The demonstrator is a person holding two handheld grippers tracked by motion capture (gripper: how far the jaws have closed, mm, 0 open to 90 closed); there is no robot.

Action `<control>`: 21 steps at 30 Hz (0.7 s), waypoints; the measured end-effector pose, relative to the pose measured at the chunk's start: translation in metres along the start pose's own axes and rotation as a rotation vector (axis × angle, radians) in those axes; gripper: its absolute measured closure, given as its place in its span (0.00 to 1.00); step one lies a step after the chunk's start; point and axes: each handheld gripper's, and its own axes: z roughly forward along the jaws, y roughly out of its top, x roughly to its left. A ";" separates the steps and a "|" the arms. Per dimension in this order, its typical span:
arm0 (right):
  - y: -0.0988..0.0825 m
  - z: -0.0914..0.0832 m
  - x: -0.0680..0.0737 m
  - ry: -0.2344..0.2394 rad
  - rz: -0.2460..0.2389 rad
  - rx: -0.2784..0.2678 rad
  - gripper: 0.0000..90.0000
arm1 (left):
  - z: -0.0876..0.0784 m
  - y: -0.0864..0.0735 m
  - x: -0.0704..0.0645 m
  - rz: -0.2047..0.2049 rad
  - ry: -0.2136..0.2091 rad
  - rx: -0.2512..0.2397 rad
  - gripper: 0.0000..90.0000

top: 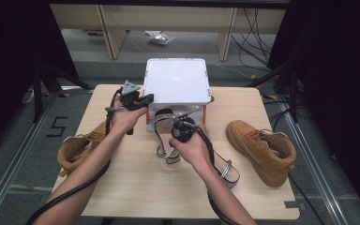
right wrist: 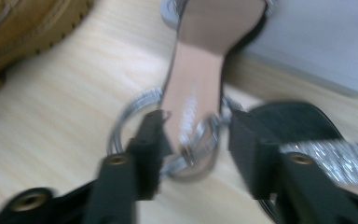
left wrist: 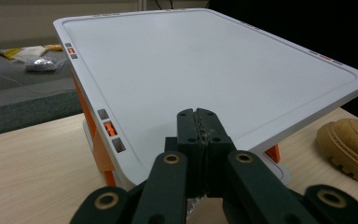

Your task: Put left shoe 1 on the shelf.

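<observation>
Standing by the pale wooden counter point(top: 136, 187): two tan suede lace-up boots, one point(top: 262, 150) at the right side, one point(top: 77, 147) at the left edge partly under the person's left forearm. Two strappy high-heeled sandals with glittery silver bands: one point(top: 227, 169) lying near the right forearm, the other point(top: 165, 123) reaching from under the box toward the person. One white plastic storage box with a flat lid and orange clips point(top: 177, 82) at the counter's far middle.

Left hand-held gripper point(top: 138, 101): jaws pressed together, nothing visible between them, tips at the lid's near edge in the left gripper view point(left wrist: 200, 126).

Right hand-held gripper point(top: 180, 126): jaws apart, straddling the sandal's ankle strap point(right wrist: 191, 140); pads not pressing on it. View blurred.

That sandal point(right wrist: 200, 70) lies with its long axis running from the person toward the box, far end tucked beneath the box's edge; which end is toe I cannot tell.
</observation>
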 end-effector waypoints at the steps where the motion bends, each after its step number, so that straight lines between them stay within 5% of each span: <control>1: 0.000 0.000 0.000 0.000 0.000 0.000 0.67 | 0.000 0.000 0.000 -0.001 0.000 0.000 0.98; 2: -0.008 -0.005 -0.003 0.004 0.014 0.018 0.77 | 0.000 0.000 0.000 -0.001 0.000 0.000 0.98; 6: -0.027 -0.006 -0.008 0.010 -0.011 0.098 0.91 | 0.000 0.000 0.000 -0.003 0.000 -0.003 0.98; 9: -0.039 0.000 -0.009 0.052 -0.048 0.107 0.98 | 0.000 -0.001 0.000 -0.008 -0.001 -0.005 0.98; 13: -0.048 0.017 -0.008 0.054 -0.075 0.148 1.00 | 0.000 0.000 0.000 -0.012 0.002 -0.002 0.98; 14: -0.051 0.025 -0.006 0.089 -0.048 0.164 1.00 | 0.000 0.000 0.000 -0.017 0.001 -0.001 0.98; 17: -0.054 0.032 -0.004 0.073 -0.030 0.166 1.00 | 0.000 0.001 0.000 -0.019 0.000 0.005 0.98; 21: -0.053 0.043 -0.003 0.078 -0.082 0.106 1.00 | 0.000 0.001 0.000 -0.019 -0.002 0.008 0.98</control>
